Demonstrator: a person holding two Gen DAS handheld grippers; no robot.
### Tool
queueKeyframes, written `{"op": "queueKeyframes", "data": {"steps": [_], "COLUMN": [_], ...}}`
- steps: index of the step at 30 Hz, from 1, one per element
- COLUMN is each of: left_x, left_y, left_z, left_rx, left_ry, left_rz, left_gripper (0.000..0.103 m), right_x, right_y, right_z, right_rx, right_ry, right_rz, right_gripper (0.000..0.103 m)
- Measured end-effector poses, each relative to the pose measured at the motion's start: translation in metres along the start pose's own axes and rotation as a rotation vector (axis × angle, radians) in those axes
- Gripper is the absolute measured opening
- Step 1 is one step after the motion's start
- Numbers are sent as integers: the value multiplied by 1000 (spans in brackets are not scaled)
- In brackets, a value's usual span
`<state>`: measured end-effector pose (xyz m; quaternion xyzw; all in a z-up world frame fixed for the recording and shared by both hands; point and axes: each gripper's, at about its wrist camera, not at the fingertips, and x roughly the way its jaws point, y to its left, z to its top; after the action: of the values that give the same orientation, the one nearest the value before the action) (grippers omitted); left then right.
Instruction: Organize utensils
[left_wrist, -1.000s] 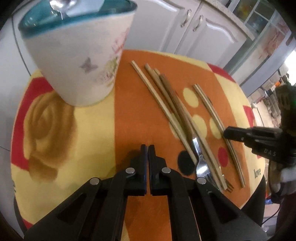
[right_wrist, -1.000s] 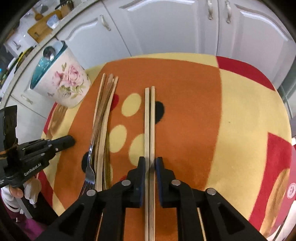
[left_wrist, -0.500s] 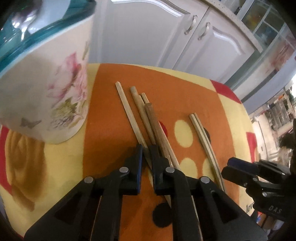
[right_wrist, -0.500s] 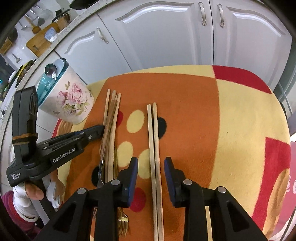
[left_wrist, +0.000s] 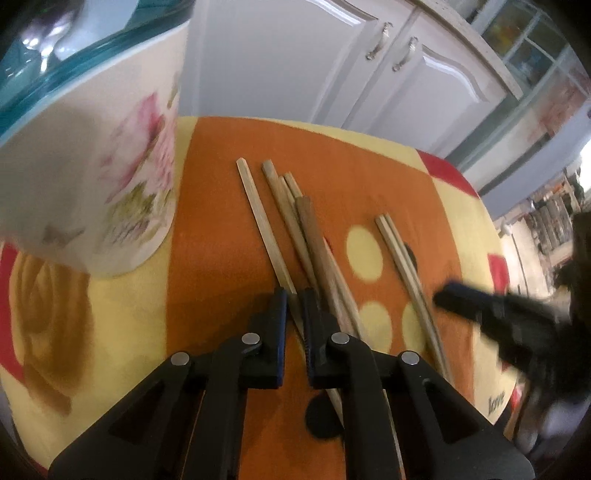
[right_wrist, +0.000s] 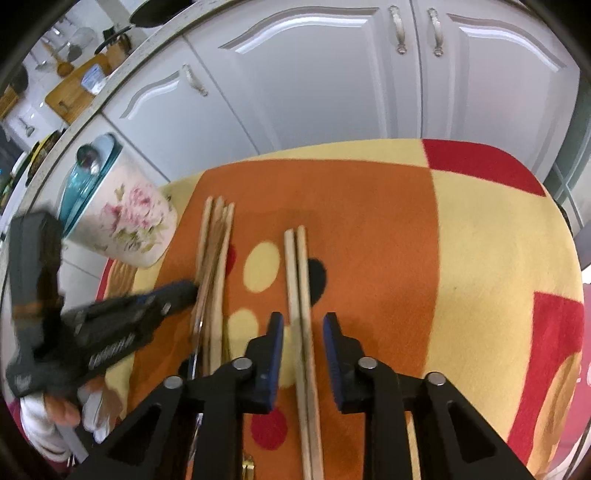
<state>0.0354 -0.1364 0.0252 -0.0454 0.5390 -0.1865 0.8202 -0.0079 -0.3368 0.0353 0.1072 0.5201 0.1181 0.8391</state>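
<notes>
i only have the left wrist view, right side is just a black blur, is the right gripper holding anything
Observer: No. The right gripper is open, its fingers straddling the pair of chopsticks that lies flat on the cloth.
Operator: is there a fork in my pile, i only see sticks
Observer: Yes, the right wrist view shows a metal handle among the bundle of chopsticks, just past your left gripper.
Operator: what's in the cup, too blurry here
Observer: A metal spoon stands in the floral cup.
</notes>
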Motion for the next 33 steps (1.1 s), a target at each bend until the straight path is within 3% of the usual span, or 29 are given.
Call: {"op": "queueKeyframes", "data": {"steps": [12,16,20,22,23,25,29,33], "left_x": [-34,-41,-44,-43,-40,-34,-16,-4], "left_y": [23,22,15,11,10,7,5,4], "left_z": [-66,-68,-55,-46,-41,-33,-18,-10], "left_rx": [67,86,80,84,80,76,71,72], "left_ry": [68,31,-4,-20,-25,-31,-30,-25], "left_rz": [29,41,27,30,33,39,96,130], "left_gripper": [0,0,1,5,12,19,20,19], "right_x": [24,27,22,15,11,5,5,22], "right_y": [12,18,10,-12,-18,-20,-11,1], "right_z": [16,19,20,20,19,15,14,17], "right_rx": [-80,-122,-161,-60,-31,-22,-43,-70], "right_ry": [26,32,22,18,5,-5,-11,29], "right_rz": [-70,-80,-233,-166,-124,-86,-6,-11], "right_gripper": [12,8,4,4,4,4,4,4]}}
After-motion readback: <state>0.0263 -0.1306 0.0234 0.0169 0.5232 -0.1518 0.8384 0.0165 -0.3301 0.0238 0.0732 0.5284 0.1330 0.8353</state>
